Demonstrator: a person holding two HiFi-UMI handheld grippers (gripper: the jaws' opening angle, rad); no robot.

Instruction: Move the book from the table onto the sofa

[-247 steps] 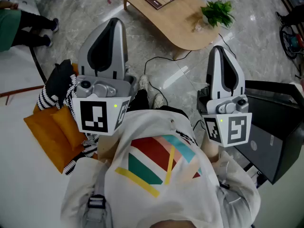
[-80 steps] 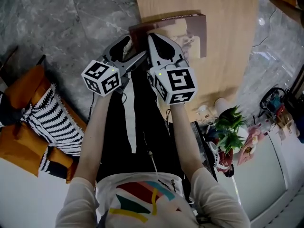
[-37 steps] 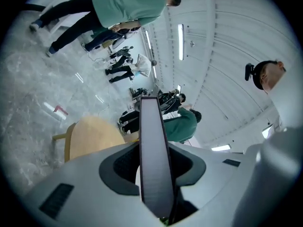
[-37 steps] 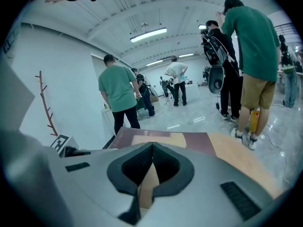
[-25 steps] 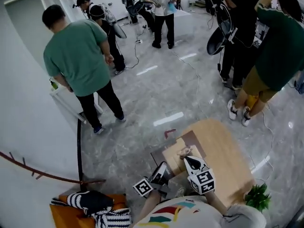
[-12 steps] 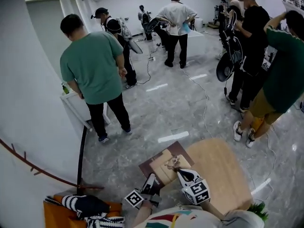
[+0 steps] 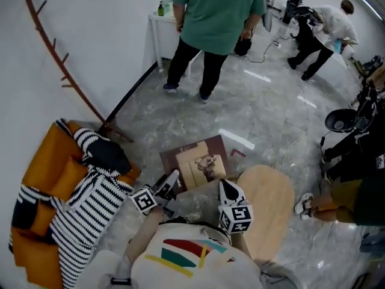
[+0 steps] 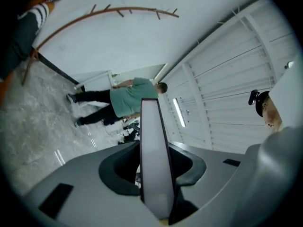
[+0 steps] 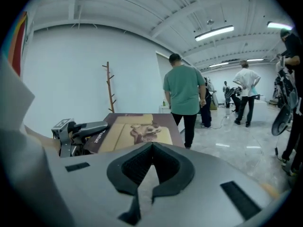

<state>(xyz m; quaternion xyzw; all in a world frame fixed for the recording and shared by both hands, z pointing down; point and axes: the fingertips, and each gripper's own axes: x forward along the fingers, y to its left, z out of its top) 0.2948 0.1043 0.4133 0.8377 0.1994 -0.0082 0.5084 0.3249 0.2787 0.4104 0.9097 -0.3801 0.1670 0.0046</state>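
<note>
The book (image 7: 195, 161) has a brown cover with a tan picture. It hangs flat in the air over the grey floor, between the wooden table (image 7: 267, 203) and the orange sofa (image 7: 36, 185). My left gripper (image 7: 170, 184) is shut on its left edge. In the left gripper view the pale page edge (image 8: 154, 164) runs straight between the jaws. My right gripper (image 7: 224, 187) sits at the book's near right corner. Its jaws look closed tip to tip, just below the cover (image 9: 137, 129). The book's near edge is hidden behind them.
A striped cloth (image 7: 90, 197) and a dark garment lie on the sofa. A person in a green shirt (image 7: 216, 17) stands ahead beside a small white stand (image 7: 161, 29). A brown coat rack (image 7: 66, 77) leans by the wall. More people stand at the right (image 7: 355, 155).
The book has left the table end and swung left over the floor towards the sofa, with both grippers still on it. The head view has turned from the room to the sofa side.
</note>
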